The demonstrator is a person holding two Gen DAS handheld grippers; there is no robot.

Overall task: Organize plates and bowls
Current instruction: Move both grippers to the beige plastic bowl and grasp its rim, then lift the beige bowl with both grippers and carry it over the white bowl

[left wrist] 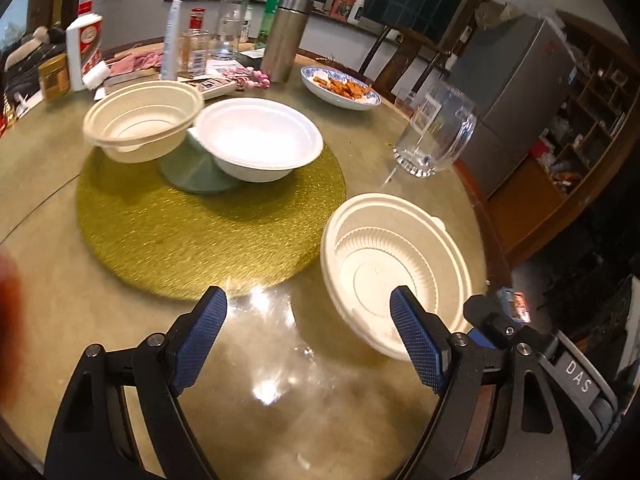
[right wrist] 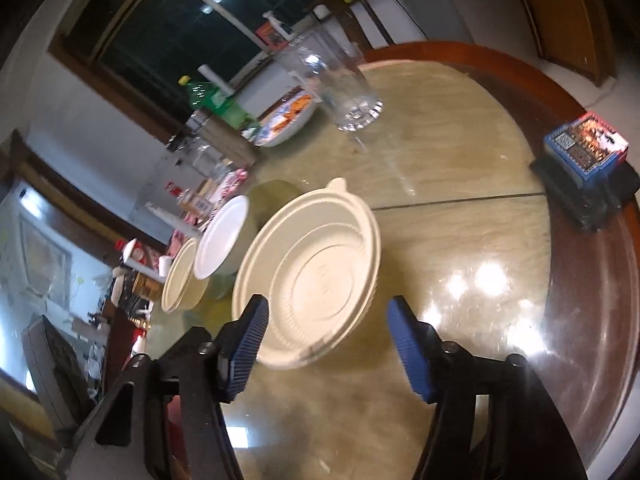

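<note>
Approach step: cream ribbed pulp bowl (right wrist: pixel 310 276) alone on glass-topped round table (right wrist: pixel 460 240), right gripper (right wrist: pixel 324 344) fingers part-open, empty. Left gripper (left wrist: pixel 308 336) wide, empty. Next: straddle rim, clamp.

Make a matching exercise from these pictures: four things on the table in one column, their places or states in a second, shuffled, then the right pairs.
Things:
1. Cream bowl
2. White bowl
3. Glass mug
4. Blue-patterned dish

Places or states:
A. Holds orange-brown food
B. Clear and empty, on the bare table
C. Partly on the green plate, on the gold mat
D. Nearest the grippers, beside the mat

Pairs: 1-D, 2-C, 3-B, 4-A
</note>
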